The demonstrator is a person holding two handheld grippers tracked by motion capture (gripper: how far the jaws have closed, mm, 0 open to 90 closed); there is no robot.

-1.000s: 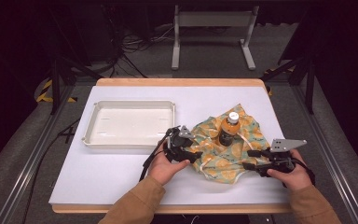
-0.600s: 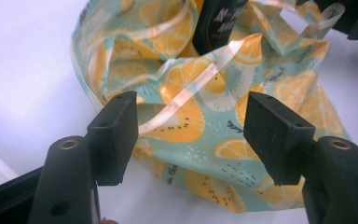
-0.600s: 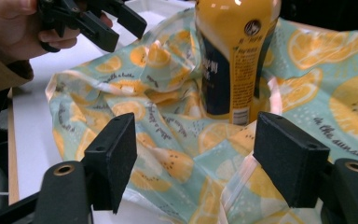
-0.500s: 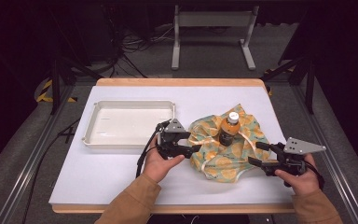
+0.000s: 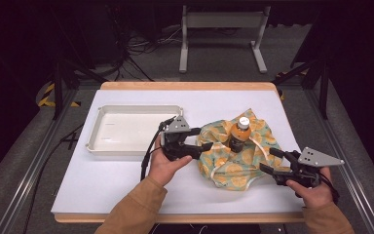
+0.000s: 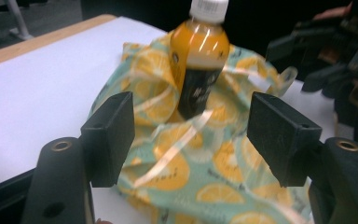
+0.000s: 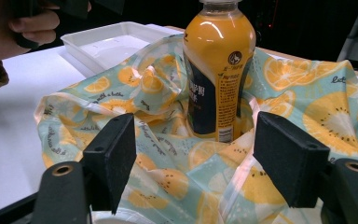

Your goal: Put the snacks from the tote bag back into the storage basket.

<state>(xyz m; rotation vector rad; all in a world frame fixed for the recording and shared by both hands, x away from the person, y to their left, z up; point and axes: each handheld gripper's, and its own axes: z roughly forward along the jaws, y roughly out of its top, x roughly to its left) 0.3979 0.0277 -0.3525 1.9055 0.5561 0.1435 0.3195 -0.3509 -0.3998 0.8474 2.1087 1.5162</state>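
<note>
Flanking a juice bottle [image 5: 238,134] standing upright on a crumpled orange-print bag [image 5: 233,156] mid-surface [image 5: 126,185], right of the empty white tray [image 5: 131,129], with left gripper [image 5: 202,139] and right gripper [image 5: 271,161] both spread, holding nothing, seemingly poised to gather the fabric from opposite sides.

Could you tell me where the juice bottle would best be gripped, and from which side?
Probably the bare upper body, under the white cap. The juice bottle stands upright with the fruit-print bag bunched round its base, so only the top is free. The open right gripper already faces it; come in level from that side.
</note>
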